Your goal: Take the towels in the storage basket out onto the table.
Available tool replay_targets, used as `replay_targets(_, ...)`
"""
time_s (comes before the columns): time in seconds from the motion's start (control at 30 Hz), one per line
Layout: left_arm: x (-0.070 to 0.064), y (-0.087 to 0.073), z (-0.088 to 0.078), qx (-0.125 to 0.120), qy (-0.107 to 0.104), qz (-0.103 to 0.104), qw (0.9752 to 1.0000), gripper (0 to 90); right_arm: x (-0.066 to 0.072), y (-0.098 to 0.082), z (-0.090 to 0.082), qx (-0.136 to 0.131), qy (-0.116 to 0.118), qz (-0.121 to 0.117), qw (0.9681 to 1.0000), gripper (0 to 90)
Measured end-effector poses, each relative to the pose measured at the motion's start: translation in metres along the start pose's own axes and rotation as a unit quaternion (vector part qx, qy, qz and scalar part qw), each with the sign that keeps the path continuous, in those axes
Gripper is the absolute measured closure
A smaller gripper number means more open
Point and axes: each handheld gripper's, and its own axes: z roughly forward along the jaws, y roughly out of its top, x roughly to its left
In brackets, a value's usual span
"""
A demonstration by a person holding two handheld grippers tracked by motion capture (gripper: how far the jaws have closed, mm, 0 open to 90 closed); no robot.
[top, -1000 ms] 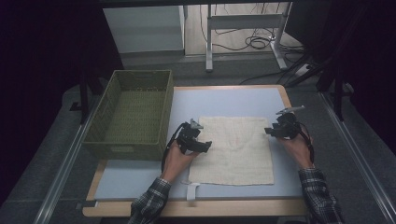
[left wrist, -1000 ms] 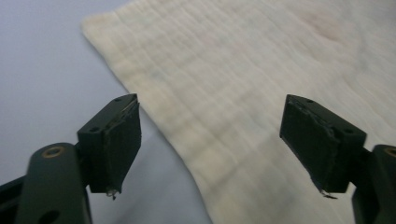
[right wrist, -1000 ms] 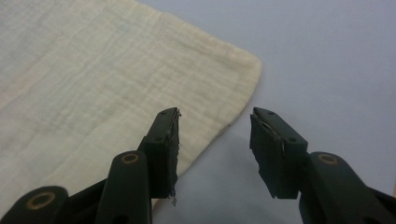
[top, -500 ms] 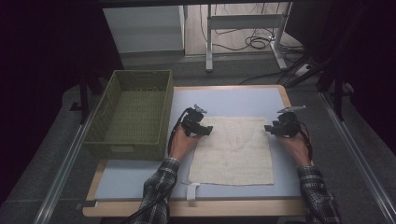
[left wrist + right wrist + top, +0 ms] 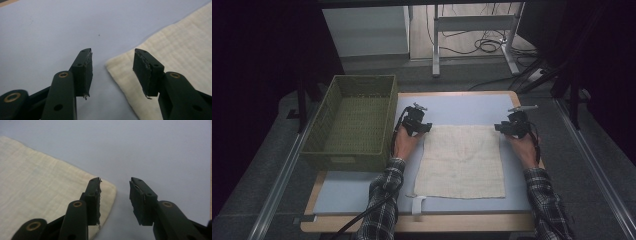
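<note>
The left gripper (image 5: 424, 127) stood with its jaws spread, having just been closing, straddling the far left corner of the cream cloth (image 5: 462, 161) without pinching it. The right gripper (image 5: 504, 128), jaws likewise apart and just closing, bracketed the far right corner. The cloth lay flat on the pale blue bench (image 5: 462, 107); a green basket (image 5: 352, 122) sat to the left.

the high view is dim, with black edges and the table (image 5: 462, 107) lit softly from above. in my two gripper views the light is even and flat, my jaws cast faint shadows, and their near parts blur slightly.
</note>
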Motion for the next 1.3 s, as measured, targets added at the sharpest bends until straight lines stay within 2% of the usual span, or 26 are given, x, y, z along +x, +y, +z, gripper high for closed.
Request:
replay_targets(0.07,0.001,-0.002,0.004,0.004,0.007,0.004,1.0000,51.8,0.001,0.001,0.003,0.002,-0.006,-0.004,1.0000,63.4)
replay_targets(0.13,0.001,-0.004,0.008,0.007,0.009,0.007,0.9999,52.2,0.003,0.001,0.006,0.009,-0.003,-0.008,0.9999,63.5)
replay_targets(0.23,0.003,-0.006,0.010,0.001,-0.002,0.003,1.0000,52.7,0.008,0.000,0.011,0.029,-0.018,-0.032,0.9989,64.5)
replay_targets(0.27,0.003,-0.006,0.011,0.000,-0.009,0.003,1.0000,55.5,0.009,-0.001,0.012,0.032,-0.020,-0.038,0.9986,68.0)
replay_targets(0.33,0.002,-0.006,0.011,-0.003,-0.022,0.003,0.9998,62.4,0.009,-0.001,0.013,0.029,-0.005,-0.025,0.9993,76.9)
replay_targets(0.4,0.002,-0.006,0.011,-0.003,-0.042,-0.006,0.9991,75.0,0.010,0.000,0.014,0.031,0.006,-0.022,0.9992,86.0)
replay_targets(0.43,0.002,-0.006,0.011,-0.001,-0.052,-0.007,0.9986,84.2,0.011,0.001,0.014,0.033,0.008,-0.024,0.9991,86.9)
replay_targets(0.5,-0.001,-0.004,0.010,0.001,-0.037,0.010,0.9993,87.6,0.013,0.003,0.014,0.036,-0.001,-0.033,0.9988,87.9)
replay_targets(0.53,-0.002,-0.003,0.009,-0.005,-0.028,0.013,0.9995,87.9,0.013,0.004,0.014,0.035,-0.004,-0.034,0.9988,88.1)
replay_targets(0.63,0.001,0.008,-0.002,-0.039,-0.011,0.006,0.9991,88.3,0.012,0.013,0.007,0.015,-0.014,-0.034,0.9992,88.3)
replay_targets(0.7,0.002,0.016,-0.010,-0.046,-0.013,-0.001,0.9988,88.2,0.011,0.022,0.000,0.000,-0.016,-0.029,0.9994,88.2)
replay_targets(0.77,-0.002,0.017,-0.015,-0.049,-0.009,0.005,0.9987,88.2,0.012,0.027,-0.007,-0.009,-0.010,-0.026,0.9996,88.2)
replay_targets(0.8,-0.004,0.016,-0.016,-0.048,-0.010,0.009,0.9988,88.1,0.013,0.027,-0.009,-0.010,-0.007,-0.028,0.9995,88.2)
replay_targets(0.87,-0.008,0.011,-0.019,-0.047,0.002,0.020,0.9987,88.1,0.016,0.023,-0.012,-0.007,-0.003,-0.035,0.9994,88.1)
replay_targets(1.03,-0.014,-0.004,-0.027,-0.045,0.001,0.016,0.9989,87.7,0.020,0.007,-0.021,0.001,0.013,-0.046,0.9989,87.8)
replay_targets(1.1,-0.019,-0.012,-0.031,-0.042,0.012,0.030,0.9986,87.6,0.021,0.000,-0.026,0.000,0.021,-0.045,0.9988,87.8)
replay_targets(1.3,-0.027,-0.027,-0.041,-0.048,0.003,0.029,0.9984,87.5,0.028,-0.016,-0.042,-0.007,0.034,-0.051,0.9981,87.8)
